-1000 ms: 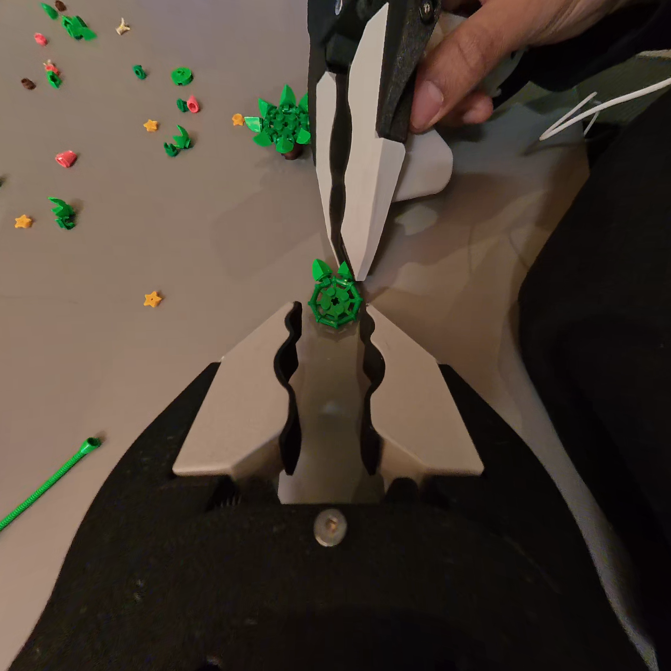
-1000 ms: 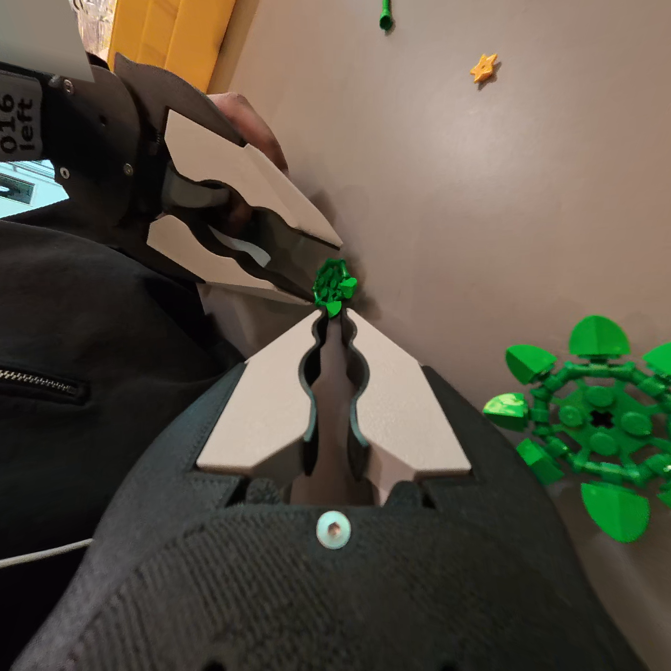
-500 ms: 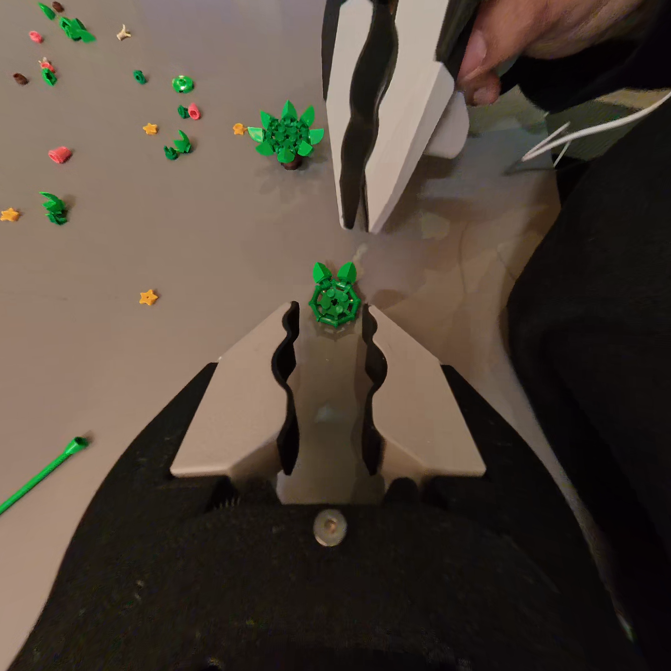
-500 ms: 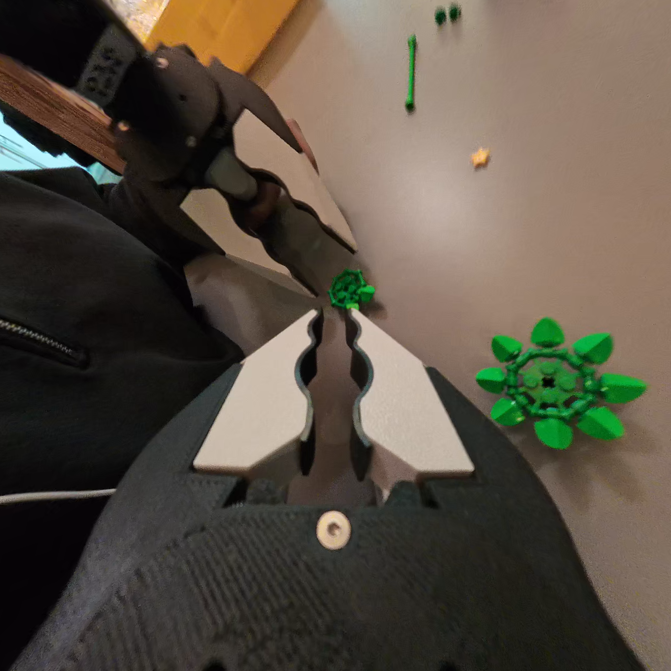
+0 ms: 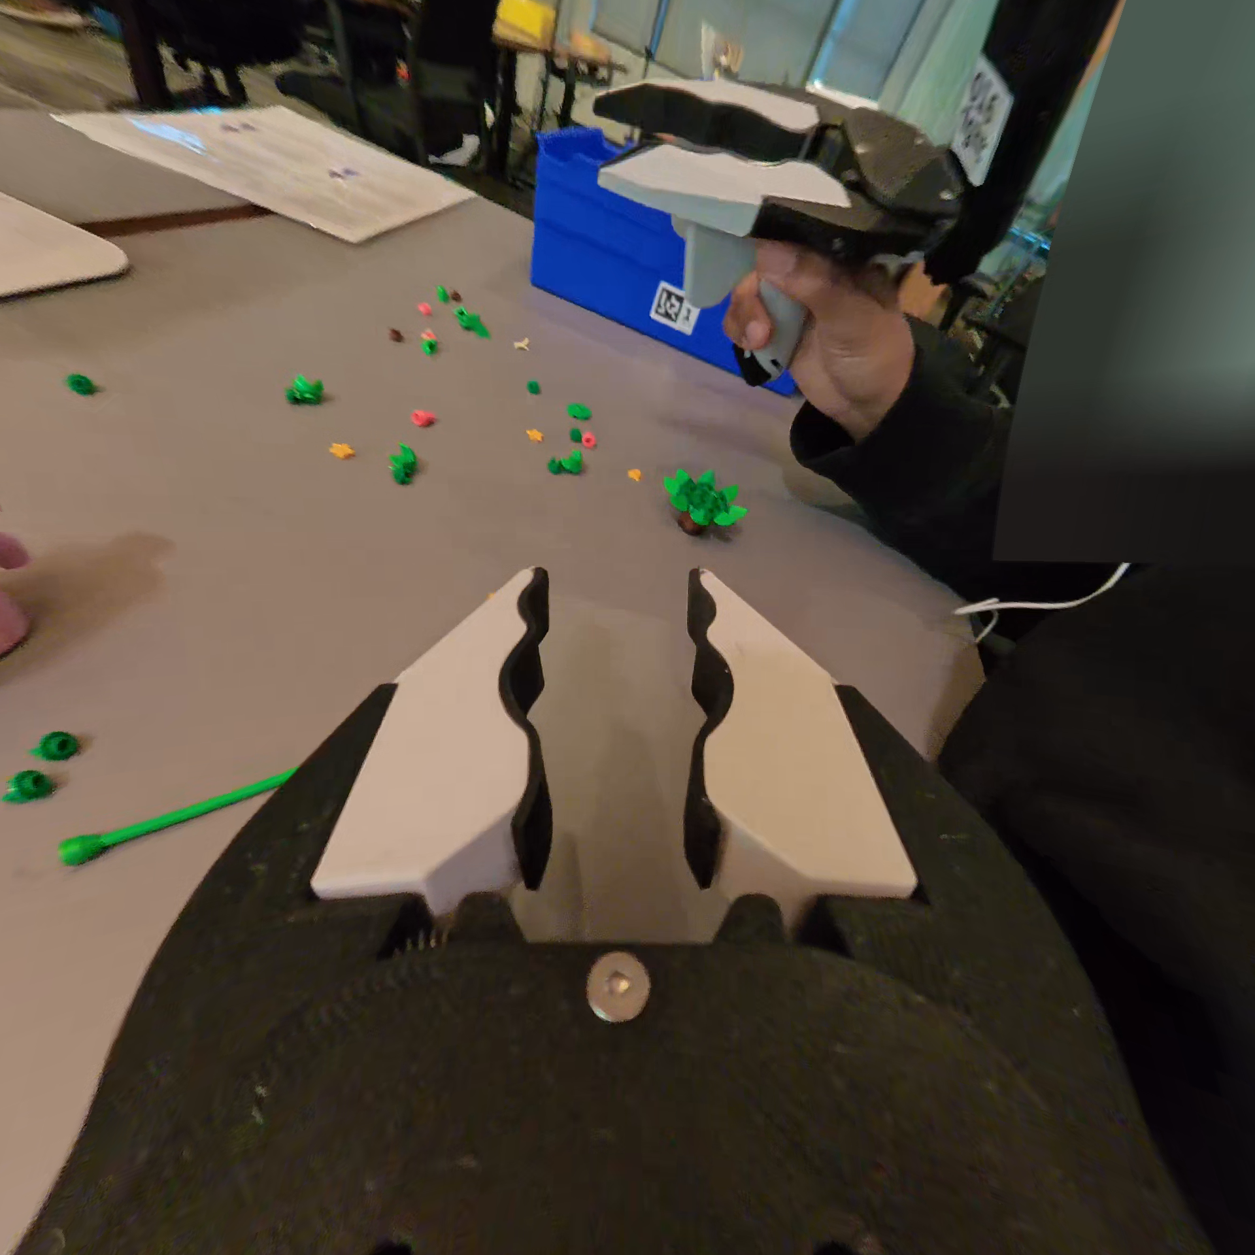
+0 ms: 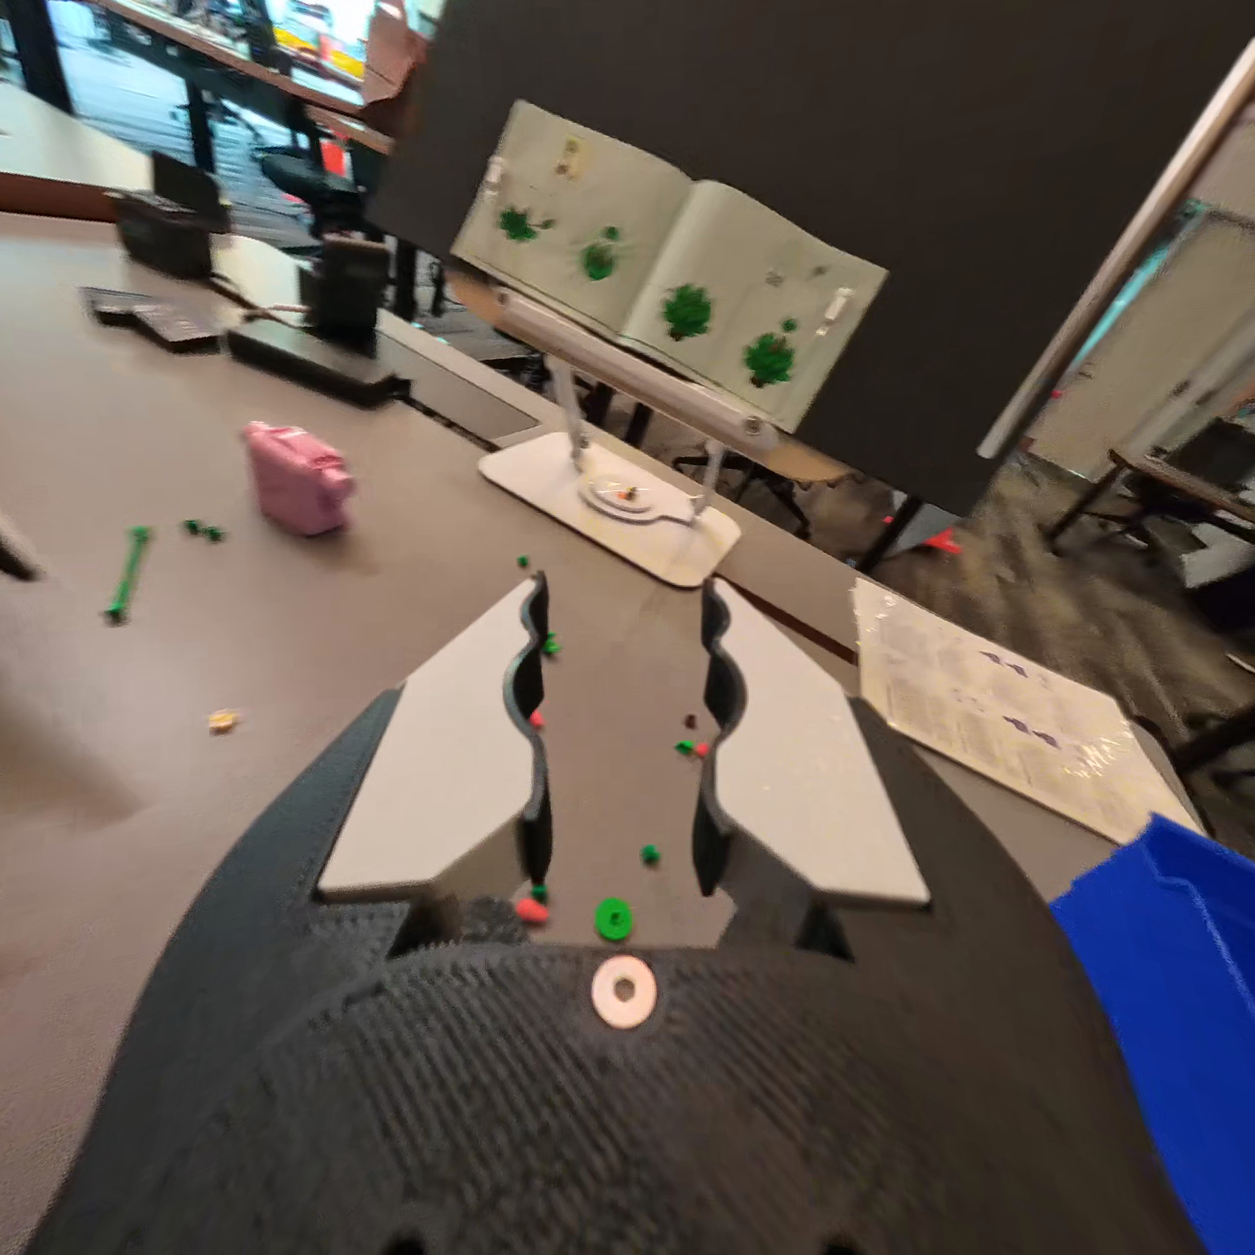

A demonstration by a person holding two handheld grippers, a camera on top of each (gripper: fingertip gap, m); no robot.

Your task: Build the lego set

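Observation:
My left gripper (image 5: 618, 577) is open and empty, raised over the grey table (image 5: 238, 611). A built green leafy rosette on a brown base (image 5: 703, 499) stands just beyond its tips, to the right. My right gripper (image 6: 625, 587) is open and empty too. In the left wrist view it (image 5: 601, 142) is held high at the far right by a hand (image 5: 835, 353). Several loose green, pink and orange pieces (image 5: 421, 417) lie scattered farther out. A green round piece (image 6: 613, 918) lies below the right gripper's jaws. The small green wheel piece is out of view.
A green stem (image 5: 170, 815) lies at the left. A blue bin (image 5: 611, 251) stands at the far right, with a plastic-wrapped sheet (image 5: 271, 163) behind. An open instruction booklet on a white stand (image 6: 665, 271) and a pink bag (image 6: 299, 489) stand farther back. The grippers' ends are close to 20 cm from one another. To the green round piece (image 6: 613, 918): right tips about 15 cm, left tips about 25 cm. It is also in sight in the left wrist view (image 5: 579, 409).
Both grippers have lifted off the table and tilted up to look across it. The right gripper has opened wide and swung away. The small green wheel piece has dropped out of view.

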